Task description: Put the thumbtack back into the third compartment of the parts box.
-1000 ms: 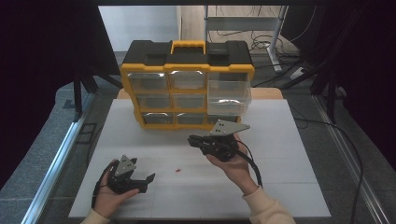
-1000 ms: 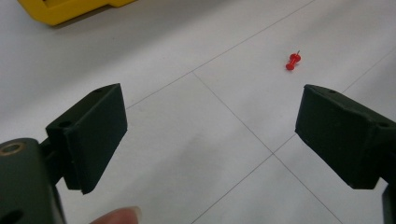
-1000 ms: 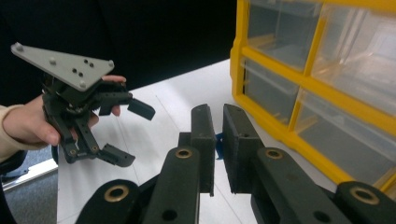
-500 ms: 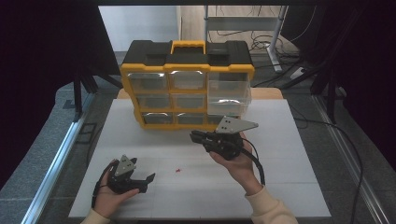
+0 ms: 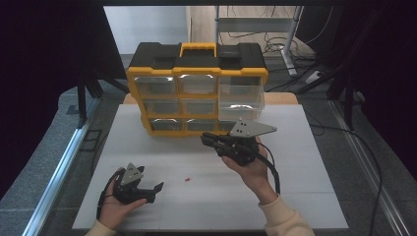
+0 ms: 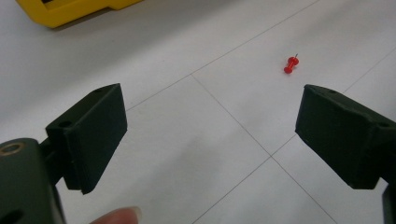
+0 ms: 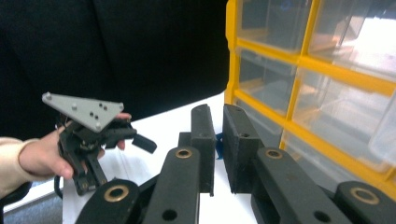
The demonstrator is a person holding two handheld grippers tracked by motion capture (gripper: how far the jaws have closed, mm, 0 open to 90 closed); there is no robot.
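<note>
High view | white table (image 5: 305, 196); grey floor (image 5: 44, 147); dark curtains (image 5: 44, 49)

drawer box (image 5: 196, 88): at the table's (image 5: 305, 196) far edge, middle
pushpin (image 5: 187, 179): on the table, near its front edge, before the drawer box

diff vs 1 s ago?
The right gripper, fingers shut with nothing visible between them, rose and shifted toward the organizer, its tip now at the bottom drawer row. Unchanged: left gripper open and resting on the table, red pushpin lying loose, one right-column drawer pulled out.
</note>
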